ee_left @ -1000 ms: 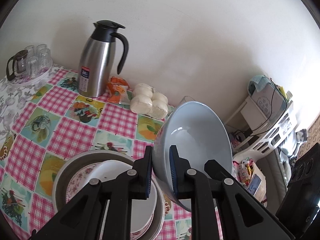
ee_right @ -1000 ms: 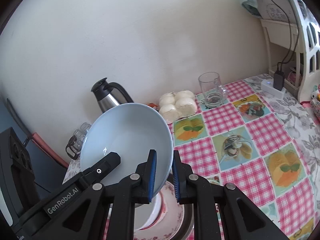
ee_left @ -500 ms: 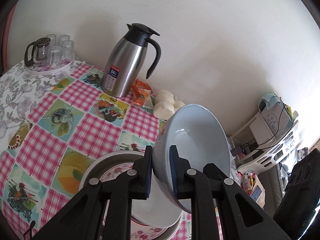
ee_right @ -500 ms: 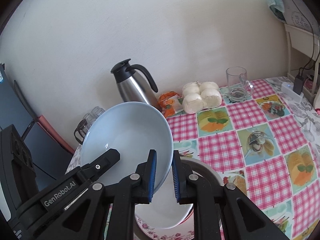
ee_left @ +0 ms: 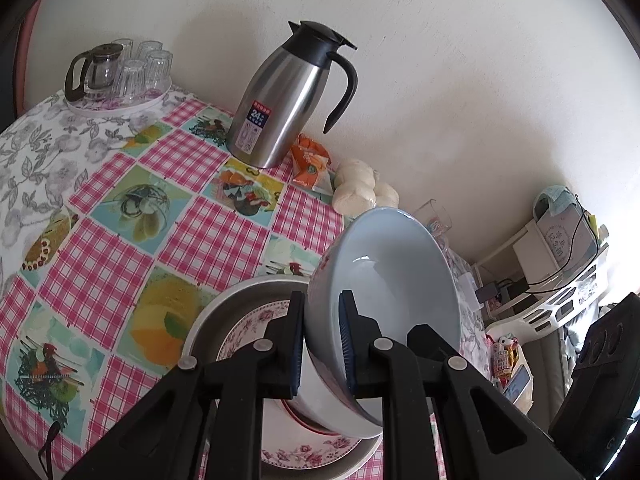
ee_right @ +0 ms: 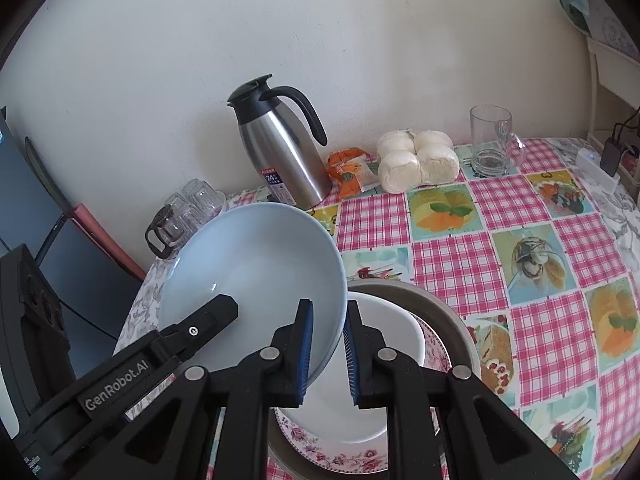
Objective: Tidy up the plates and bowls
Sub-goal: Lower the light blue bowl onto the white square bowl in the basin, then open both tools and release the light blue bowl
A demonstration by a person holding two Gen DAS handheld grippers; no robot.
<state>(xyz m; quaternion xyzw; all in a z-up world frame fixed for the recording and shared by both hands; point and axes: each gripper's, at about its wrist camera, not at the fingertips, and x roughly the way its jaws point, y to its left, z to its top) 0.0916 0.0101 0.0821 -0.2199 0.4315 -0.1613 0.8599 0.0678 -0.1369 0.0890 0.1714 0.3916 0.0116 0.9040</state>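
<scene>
Gripping opposite edges of one pale blue bowl (ee_left: 396,280): left gripper (ee_left: 322,344) and right gripper (ee_right: 326,354), each with its blue-padded fingers (ee_right: 305,348) narrowed onto the rim. Bowl tilted, lifted clear, hanging over a stack on the desk (ee_right: 532,240).

Stack, directly under the bowl: white bowl (ee_right: 384,364) nested on a floral-rimmed plate (ee_right: 348,460), both inside a grey basin (ee_right: 440,312).

Desk covering: pink gingham oilcloth with fruit and food panels; a grey leaf-print cloth (ee_left: 36,160) shows along its edges.

Along the back, against a plain white wall (ee_left: 460,80): steel carafe (ee_left: 280,100) with black lid and handle; orange snack packet (ee_left: 308,164); wrapped pack of white buns (ee_right: 418,160); clear glass mug (ee_right: 490,140); round tray (ee_left: 116,100) carrying upturned glasses and a small glass teapot, at the far corner.

Beyond the desk: white slotted shelf unit (ee_left: 560,292) with cables, a charger and small clutter.

Obscured: much of the stack lies behind the grippers and the held bowl; the carafe's label cannot be read in full; shelf contents are too small to name; dark shapes at the frame edges are cut off.
</scene>
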